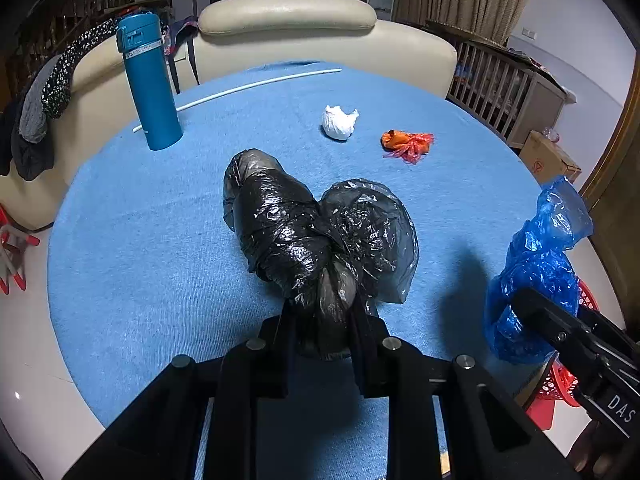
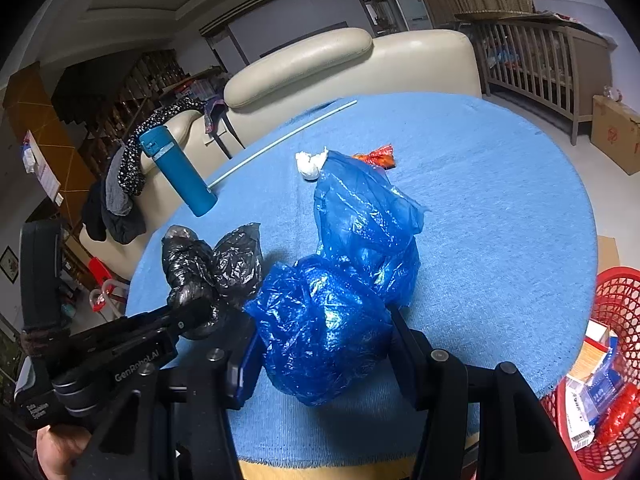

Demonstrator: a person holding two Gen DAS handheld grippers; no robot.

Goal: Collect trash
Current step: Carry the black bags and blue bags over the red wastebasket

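Now the black bag (image 1: 304,236) is pinched at its neck by the left gripper (image 1: 324,320); its long lobe points away toward the teal bottle (image 1: 150,80), above the blue tablecloth (image 1: 140,240). Right of it, the right gripper (image 2: 324,340) is clenched on the blue bag (image 2: 332,320), which stretches away toward the white wad (image 1: 339,122) and orange scrap (image 1: 406,144). Only the right wrist view shows inside the red basket (image 2: 612,292), with boxes.
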